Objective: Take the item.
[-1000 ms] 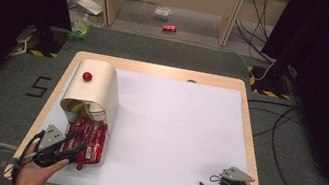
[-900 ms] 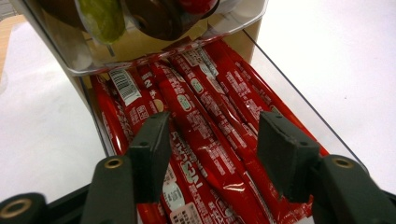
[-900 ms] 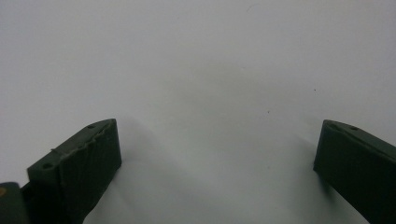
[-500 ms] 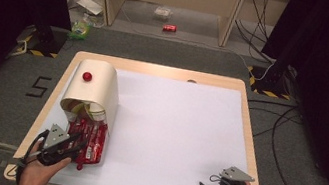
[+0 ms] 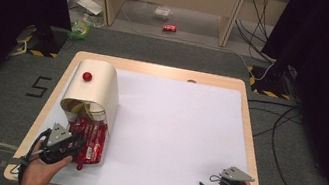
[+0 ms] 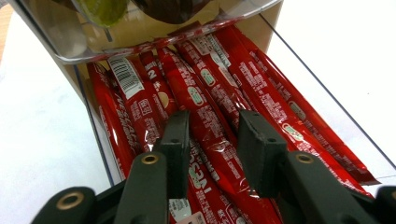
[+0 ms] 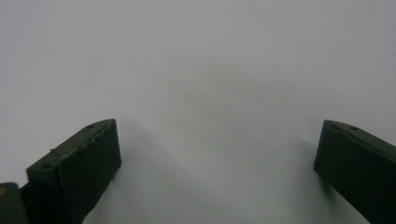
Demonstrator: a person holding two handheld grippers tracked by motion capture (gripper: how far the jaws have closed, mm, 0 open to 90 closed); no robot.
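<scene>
The wide counter [image 5: 172,124], wood-edged under a white sheet, lies mostly bare ahead of me. At its left stands the cream curved-top dispenser box [image 5: 94,88] with a red knob, and from its mouth a clear plastic tray [image 6: 322,93] spills the long red foil snack sticks [image 6: 210,116].

I judge the step in hand to be picking one stick. My left gripper [image 6: 212,140] sits over the tray at the counter's near-left corner; its fingers have just been closing and now straddle a single stick, not clearly pinching it yet. Next I should finish closing, then lift straight up, clear of the tray walls and the neighbouring sticks.

My right gripper [image 7: 215,149] rests at the near-right edge, fingers wide apart over bare white sheet, open room all around.
</scene>
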